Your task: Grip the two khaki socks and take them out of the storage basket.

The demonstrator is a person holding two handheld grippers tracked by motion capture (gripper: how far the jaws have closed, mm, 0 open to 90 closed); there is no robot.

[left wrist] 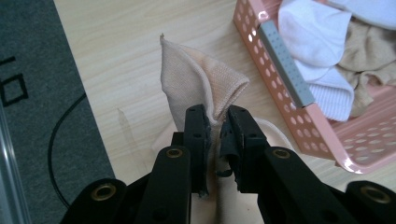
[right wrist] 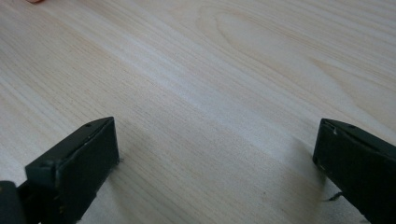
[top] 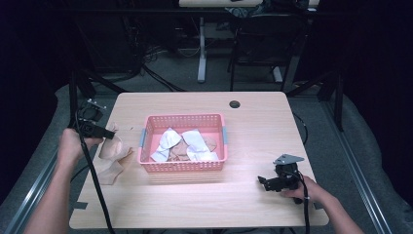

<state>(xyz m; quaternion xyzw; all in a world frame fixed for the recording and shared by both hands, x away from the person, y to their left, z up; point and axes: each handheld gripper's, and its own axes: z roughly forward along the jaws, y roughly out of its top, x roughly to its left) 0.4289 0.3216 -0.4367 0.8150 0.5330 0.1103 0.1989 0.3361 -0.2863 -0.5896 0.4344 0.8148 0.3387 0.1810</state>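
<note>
between the left edge of the table and the pink basket, a beige sock is pinched in the left gripper. the left gripper view shows its two black jaws closed on a gathered fold of the knit fabric, with the rest of the sock standing up in a loose cone above the jaw tips and more of it trailing down under the gripper onto the wood. from the high view the left gripper points toward the basket, held by the person's left hand near the table's left edge, and the beige sock hangs and spreads on the tabletop below it, just beside the basket's left wall.

the basket sits near the middle of the table and holds a jumble of white socks and tan socks; a grey handle runs along its near rim in the left gripper view.

well apart, near the table's front right corner, the right gripper lies low over the wood in the person's right hand. the right gripper view shows its jaws wide apart with bare wood grain between them, clamped on nothing.

a dark round hole sits near the table's far edge.
</note>
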